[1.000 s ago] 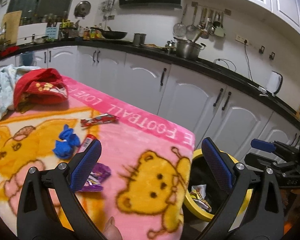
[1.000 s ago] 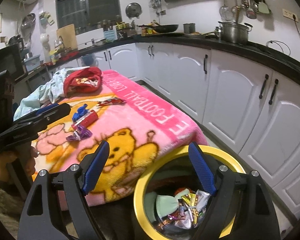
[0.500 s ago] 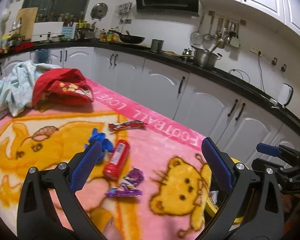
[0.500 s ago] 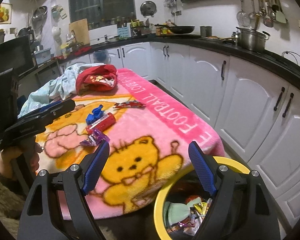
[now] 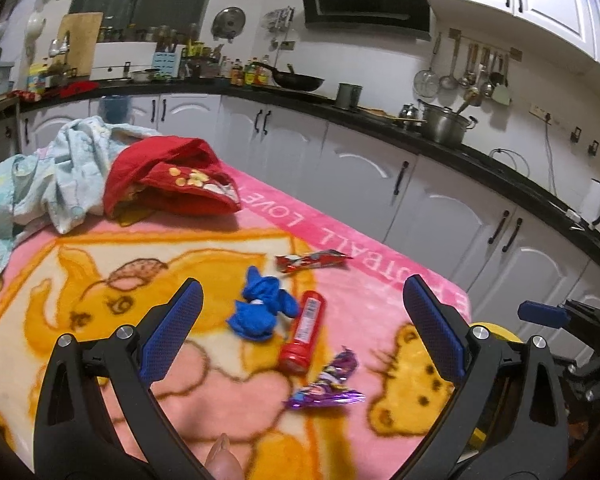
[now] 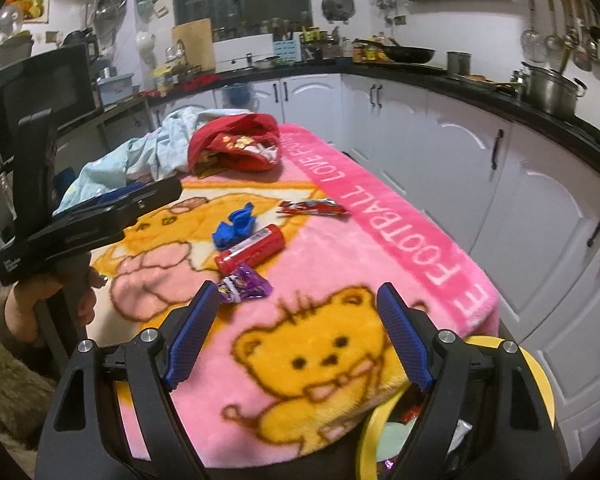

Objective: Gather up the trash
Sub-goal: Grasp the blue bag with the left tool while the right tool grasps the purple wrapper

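Your trash lies in a loose cluster on the fuzzy pink cartoon-bear blanket (image 5: 340,432) that covers the table. A crinkled purple foil wrapper (image 5: 327,385) sits nearest you, with a smooth red plastic cylinder tube (image 5: 302,332) touching its far tip at about 11 o'clock. Just beside the tube at 9 o'clock is a crumpled blue wrapper (image 5: 260,309), soft and bunched. A flat red foil snack packet (image 5: 312,260) lies apart at 12 o'clock, near the white lettering on the blanket's border.

Your left gripper (image 5: 300,330) has its blue textured pads spread wide over the cluster, holding nothing. Your right gripper (image 6: 296,340) is likewise spread wide and empty, its left pad close to the purple wrapper.

At 5 o'clock, below the blanket's edge, is a round yellow-rimmed bin (image 6: 540,380) with wrappers inside. At 11 o'clock, a rumpled red garment (image 5: 172,178) rests against a pale blue patterned cloth (image 5: 56,176).
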Motion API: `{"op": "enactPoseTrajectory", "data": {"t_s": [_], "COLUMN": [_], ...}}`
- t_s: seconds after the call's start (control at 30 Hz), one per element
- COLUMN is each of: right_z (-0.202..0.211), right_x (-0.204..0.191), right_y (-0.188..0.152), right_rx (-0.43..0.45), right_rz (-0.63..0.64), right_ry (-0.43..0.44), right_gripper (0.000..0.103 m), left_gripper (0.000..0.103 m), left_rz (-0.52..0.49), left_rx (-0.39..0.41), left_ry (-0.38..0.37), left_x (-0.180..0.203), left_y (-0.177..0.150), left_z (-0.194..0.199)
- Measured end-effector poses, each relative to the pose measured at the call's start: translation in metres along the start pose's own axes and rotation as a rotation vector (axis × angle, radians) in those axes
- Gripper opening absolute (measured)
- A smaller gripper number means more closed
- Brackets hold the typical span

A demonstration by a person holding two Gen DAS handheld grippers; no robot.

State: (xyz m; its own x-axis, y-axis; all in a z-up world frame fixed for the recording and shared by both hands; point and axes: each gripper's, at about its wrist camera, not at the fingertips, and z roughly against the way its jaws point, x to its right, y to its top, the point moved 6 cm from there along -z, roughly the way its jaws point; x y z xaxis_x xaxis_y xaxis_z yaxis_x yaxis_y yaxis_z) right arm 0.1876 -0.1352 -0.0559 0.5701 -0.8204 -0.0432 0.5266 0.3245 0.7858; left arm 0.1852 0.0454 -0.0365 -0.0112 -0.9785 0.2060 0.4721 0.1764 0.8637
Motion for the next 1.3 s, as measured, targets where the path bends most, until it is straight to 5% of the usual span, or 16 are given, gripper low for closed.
{"op": "enactPoseTrajectory", "data": {"t_s": [0.5,0.73,1.07,1.3], "right_z": [-0.069,-0.094,-0.119,-0.128], "right_x": [-0.045,-0.055,-0.056,-0.058], "right_y": [-0.009,-0.019,-0.021,-0.03], "right_rx": [-0.111,-0.175,-0.228,-0.274], "right_rz": [0.037,0.015,-0.066,-0.058], "right_ry": [0.099,0.146,0.189,0.205], "right_gripper": [0.076,0.057,0.039,0.016], "left_gripper": [0.085,0.069,0.062,0.054], "left_rz": [0.08,0.122,0.179,0.187], "left_rx": [-0.109,-0.172,-0.241,-0.285], "left_ry": [0.045,0.019,-0.045,-0.069], "left_x": [-0.055,-0.065,-0.068,-0.063], "left_y": [-0.013,-0.023,-0.032,-0.038], "left_z": [-0.04,-0.062,-0.089,-0.106]}}
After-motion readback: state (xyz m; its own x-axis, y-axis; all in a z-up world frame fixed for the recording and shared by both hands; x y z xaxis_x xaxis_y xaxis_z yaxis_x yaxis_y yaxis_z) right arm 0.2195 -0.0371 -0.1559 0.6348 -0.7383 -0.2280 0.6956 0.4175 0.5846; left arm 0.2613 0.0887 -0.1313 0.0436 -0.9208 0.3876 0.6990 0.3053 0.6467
